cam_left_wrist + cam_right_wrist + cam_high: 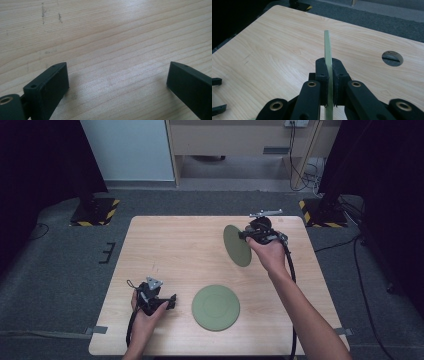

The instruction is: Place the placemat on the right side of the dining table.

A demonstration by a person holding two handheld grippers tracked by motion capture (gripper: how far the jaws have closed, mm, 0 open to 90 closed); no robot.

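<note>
My right gripper [246, 235] is shut on the rim of a green plate [236, 245], which it holds tilted on edge above the far right of the wooden table [180, 245]. In the right gripper view the plate [327, 47] stands edge-on, pinched between the black jaws of that gripper [329, 82]. A second green plate [215, 307] lies flat near the table's front edge. My left gripper [171, 301] rests low over the front left of the table, pointing toward the flat plate. Its jaws stand wide apart over bare wood in the left gripper view [117, 75], with nothing between them.
A round cable hole [392, 58] is cut into the tabletop beyond the held plate. Grey carpet surrounds the table, with black stands on hazard-striped bases [95, 211] at the far corners. Cables trail from both grippers toward the table's front edge.
</note>
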